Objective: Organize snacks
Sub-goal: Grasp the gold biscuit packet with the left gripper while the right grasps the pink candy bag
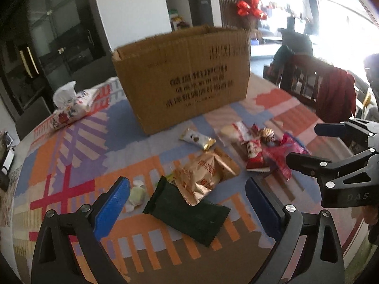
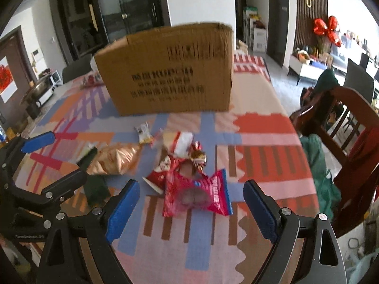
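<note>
An open cardboard box stands at the back of the table; it also shows in the right wrist view. Loose snacks lie in front of it. My left gripper is open above a dark green packet, beside a gold bag and a pale green candy. My right gripper is open around a red packet, with a small red packet, a gold-wrapped candy and a white-red packet behind it. A white bar lies near the box.
A floral tissue pack lies at the table's left. Wooden chairs with red clothing stand along the right edge. The right gripper's body shows at the right of the left wrist view.
</note>
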Action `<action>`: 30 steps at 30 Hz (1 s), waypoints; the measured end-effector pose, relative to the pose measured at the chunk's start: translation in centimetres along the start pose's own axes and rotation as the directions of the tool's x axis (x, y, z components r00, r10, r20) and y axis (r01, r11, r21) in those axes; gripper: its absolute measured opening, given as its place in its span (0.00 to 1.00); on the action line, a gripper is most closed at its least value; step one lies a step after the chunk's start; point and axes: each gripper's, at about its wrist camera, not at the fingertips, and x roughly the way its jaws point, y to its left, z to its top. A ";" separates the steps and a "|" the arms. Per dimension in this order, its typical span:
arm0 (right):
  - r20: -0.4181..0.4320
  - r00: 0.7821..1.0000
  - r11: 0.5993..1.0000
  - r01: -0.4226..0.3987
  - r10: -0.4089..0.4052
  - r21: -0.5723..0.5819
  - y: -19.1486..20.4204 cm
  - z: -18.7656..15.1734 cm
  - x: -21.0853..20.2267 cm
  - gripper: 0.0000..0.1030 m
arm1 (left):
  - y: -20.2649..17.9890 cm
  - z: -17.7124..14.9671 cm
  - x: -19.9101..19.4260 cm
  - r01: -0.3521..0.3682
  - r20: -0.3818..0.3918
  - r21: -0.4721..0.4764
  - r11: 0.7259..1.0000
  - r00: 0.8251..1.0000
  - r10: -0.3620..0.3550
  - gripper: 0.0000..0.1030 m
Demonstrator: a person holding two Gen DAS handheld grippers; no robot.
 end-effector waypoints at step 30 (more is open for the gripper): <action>-0.143 0.990 1.000 -0.004 0.007 0.025 -0.9 -0.4 4.3 0.67 | -1.5 2.0 7.4 0.147 -0.168 -0.002 0.989 0.975 -0.145 0.50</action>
